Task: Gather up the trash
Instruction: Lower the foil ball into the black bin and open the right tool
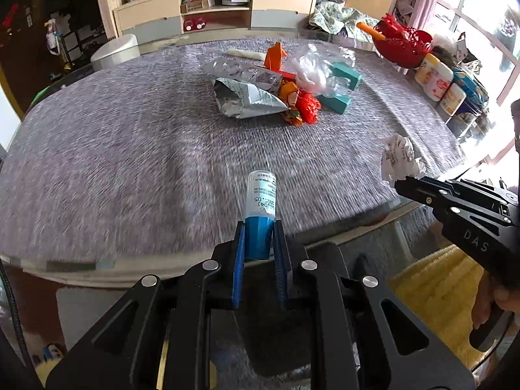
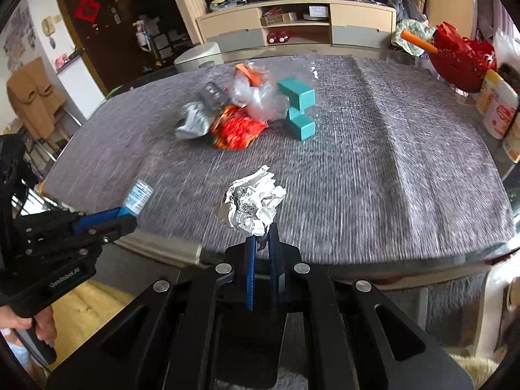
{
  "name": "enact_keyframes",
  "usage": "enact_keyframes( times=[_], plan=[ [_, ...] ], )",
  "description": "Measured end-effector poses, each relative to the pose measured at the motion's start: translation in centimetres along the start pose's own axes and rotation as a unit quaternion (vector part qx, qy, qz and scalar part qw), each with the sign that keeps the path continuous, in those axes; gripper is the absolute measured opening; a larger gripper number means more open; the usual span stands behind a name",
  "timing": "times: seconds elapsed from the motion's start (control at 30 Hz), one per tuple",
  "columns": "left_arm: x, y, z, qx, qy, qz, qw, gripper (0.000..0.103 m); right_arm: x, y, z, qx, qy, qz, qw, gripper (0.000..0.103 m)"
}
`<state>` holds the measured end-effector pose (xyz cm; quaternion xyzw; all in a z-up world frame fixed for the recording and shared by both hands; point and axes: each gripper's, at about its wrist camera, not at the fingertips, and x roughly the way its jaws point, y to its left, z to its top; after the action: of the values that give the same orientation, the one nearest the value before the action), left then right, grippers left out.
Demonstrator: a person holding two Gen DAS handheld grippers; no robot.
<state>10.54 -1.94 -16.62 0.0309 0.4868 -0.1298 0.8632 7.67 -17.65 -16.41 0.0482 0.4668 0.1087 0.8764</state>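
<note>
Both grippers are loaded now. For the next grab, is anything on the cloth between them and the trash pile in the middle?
Nothing visible: bare grey cloth lies between the pile and both grippers. The left gripper is shut on the small bottle, the right gripper on the crumpled paper.

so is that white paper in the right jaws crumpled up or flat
Crumpled. The white paper is a wadded ball with creases and printed text folded in, pinched at its lower edge by the right gripper, held above the grey table cover.

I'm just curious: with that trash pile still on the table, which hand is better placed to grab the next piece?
Neither: the left gripper is shut on a small bottle, the right gripper on crumpled paper. Both must drop off first.
</note>
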Motion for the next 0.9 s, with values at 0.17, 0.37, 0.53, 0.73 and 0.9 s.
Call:
enact_keyframes(
  times=[0.17, 0.37, 0.53, 0.73, 0.9],
  plan=[
    [-2.2, -0.3, -2.3, -0.007, -0.005, 0.007, 0.9999, 0.015, -1.2, 0.6, -2.5, 0.003, 0.011, 0.001, 1.0, 0.009],
    [-2.0, -1.2, -6.4, -0.011, 0.021, -0.008, 0.9997, 0.015, -0.3, 1.6, -6.0, 0.004, 0.046, 0.016, 0.999, 0.009],
    [0.0, -1.9, -9.7, -0.017, 0.05, -0.028, 0.9982, 0.015, 1.9, 1.7, -8.3, 0.008, 0.079, 0.019, 0.997, 0.009],
    [2.7, -2.5, -11.9, -0.015, 0.074, -0.042, 0.9962, 0.015, 4.1, 1.6, -9.8, 0.018, 0.109, 0.026, 0.994, 0.009],
    [4.4, -2.6, -13.0, -0.015, 0.093, -0.053, 0.9941, 0.015, 5.7, 1.7, -10.6, 0.029, 0.132, 0.029, 0.99, 0.009]
  ],
)
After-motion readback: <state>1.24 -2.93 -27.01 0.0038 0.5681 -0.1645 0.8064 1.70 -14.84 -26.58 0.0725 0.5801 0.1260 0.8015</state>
